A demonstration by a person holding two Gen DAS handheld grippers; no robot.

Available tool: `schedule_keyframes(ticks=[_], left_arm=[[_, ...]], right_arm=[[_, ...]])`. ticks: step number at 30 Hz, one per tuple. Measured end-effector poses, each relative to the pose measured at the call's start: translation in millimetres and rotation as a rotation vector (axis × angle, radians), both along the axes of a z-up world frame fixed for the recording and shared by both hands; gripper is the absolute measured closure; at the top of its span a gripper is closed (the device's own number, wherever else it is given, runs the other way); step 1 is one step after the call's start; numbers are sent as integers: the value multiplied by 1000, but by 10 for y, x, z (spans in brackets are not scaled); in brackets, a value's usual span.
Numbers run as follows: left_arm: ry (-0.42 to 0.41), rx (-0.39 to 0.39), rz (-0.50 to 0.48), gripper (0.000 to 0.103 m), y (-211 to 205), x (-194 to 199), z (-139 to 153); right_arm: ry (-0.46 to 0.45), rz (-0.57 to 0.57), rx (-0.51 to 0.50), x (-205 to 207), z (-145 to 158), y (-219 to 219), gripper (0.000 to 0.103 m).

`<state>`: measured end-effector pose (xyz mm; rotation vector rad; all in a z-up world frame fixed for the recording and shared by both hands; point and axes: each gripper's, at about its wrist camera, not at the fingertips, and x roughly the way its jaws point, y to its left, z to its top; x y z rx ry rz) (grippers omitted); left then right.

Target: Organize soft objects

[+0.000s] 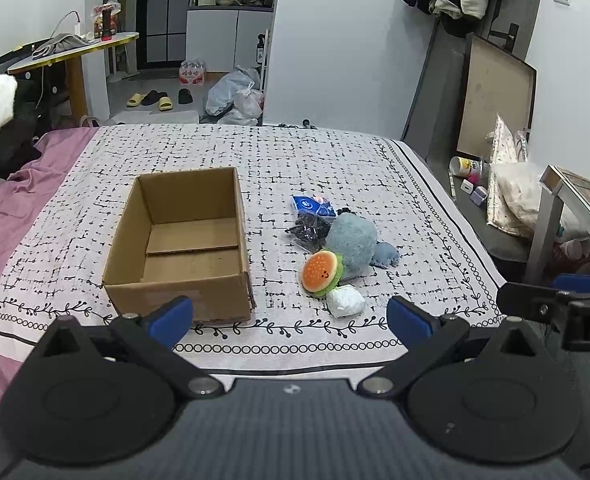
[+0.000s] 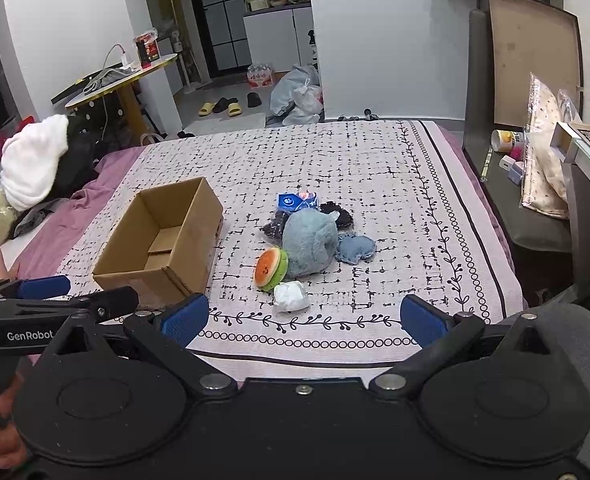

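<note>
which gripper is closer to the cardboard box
Left. The left gripper hangs just before the cardboard box; the right gripper faces the toy pile, with the box off to its left.

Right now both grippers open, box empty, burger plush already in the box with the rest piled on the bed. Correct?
One error: the burger plush is not in the box; it lies on the bed in the pile beside it. The left wrist view shows this. The rest holds.

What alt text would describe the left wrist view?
An open left gripper hovers over a patterned bedspread, facing an empty cardboard box and, to its right, a pile of soft toys including a burger plush.
</note>
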<state>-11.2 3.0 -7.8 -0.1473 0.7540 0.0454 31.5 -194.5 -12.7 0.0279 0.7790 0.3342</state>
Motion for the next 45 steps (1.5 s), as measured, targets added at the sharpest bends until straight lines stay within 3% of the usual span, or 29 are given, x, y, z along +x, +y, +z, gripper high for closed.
schedule_keyframes(ticks=[29, 45], left_arm=[[-9, -15, 4, 1, 9, 46, -36], [13, -41, 17, 1, -64, 355, -242]], right_arm=[[4, -2, 2, 117, -108, -81, 0], [96, -6, 55, 528, -443, -246, 0]])
